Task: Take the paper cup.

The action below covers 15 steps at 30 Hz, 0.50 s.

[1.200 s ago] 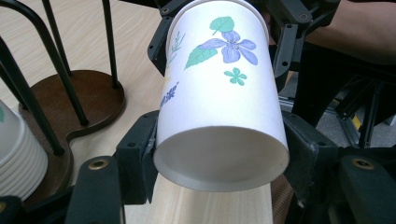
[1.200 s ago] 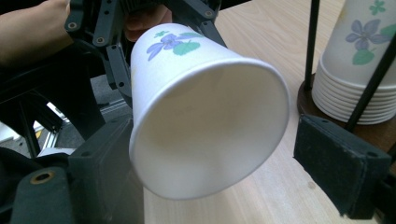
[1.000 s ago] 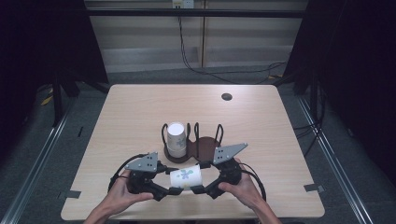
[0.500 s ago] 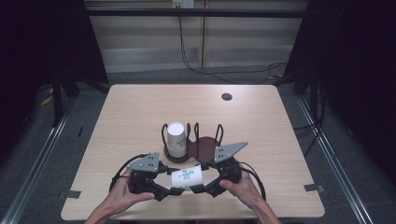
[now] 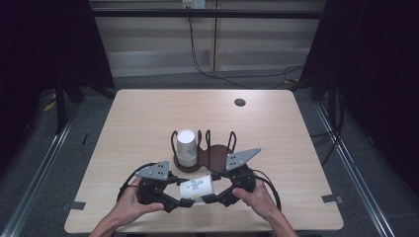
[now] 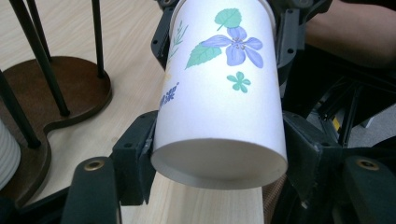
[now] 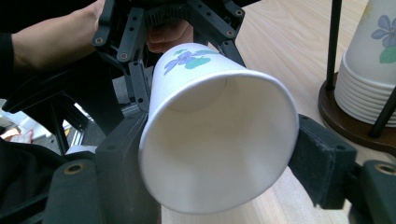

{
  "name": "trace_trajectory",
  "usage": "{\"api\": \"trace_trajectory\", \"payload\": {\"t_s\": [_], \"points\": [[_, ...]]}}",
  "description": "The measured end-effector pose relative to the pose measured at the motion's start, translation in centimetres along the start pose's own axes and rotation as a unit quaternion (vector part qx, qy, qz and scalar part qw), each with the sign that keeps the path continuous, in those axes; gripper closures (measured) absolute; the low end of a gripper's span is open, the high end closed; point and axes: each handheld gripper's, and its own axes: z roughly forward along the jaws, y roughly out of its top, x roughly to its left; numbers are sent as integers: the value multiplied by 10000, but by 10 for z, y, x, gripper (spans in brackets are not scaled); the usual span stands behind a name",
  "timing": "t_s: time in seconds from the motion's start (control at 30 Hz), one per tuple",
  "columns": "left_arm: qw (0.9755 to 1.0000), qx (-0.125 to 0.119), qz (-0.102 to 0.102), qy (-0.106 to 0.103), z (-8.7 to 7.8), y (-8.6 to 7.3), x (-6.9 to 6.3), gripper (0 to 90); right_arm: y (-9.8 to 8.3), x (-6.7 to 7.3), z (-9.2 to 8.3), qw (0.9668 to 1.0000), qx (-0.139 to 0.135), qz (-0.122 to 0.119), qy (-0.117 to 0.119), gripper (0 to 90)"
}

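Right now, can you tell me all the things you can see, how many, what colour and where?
Loose paper cup: one, white with purple flowers and green leaves, lying sideways between both tongs near the table's front edge.
Cup stack: one stack, white, upside down in the holder's left slot.
Cup holder: one, dark brown base with black rods, table middle.
Table: one, light wood.
Round hole: one, dark, far right of the table.
Left tongs: black, gripping the cup's base end.
Right tongs: black, gripping the cup's rim end.
Hands: two, at the bottom.
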Motion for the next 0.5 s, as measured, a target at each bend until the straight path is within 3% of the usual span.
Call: {"api": "trace_trajectory", "payload": {"t_s": [0.37, 0.5], "points": [[9998, -8, -66, 162, -4, 2, 0, 242, 2, 2, -2, 10000, 32, -15, -66, 279], [9994, 186, -224, 211, -2, 1, 3, 157, 3, 2, -6, 9999, 20, -6, -130, 283]]}}
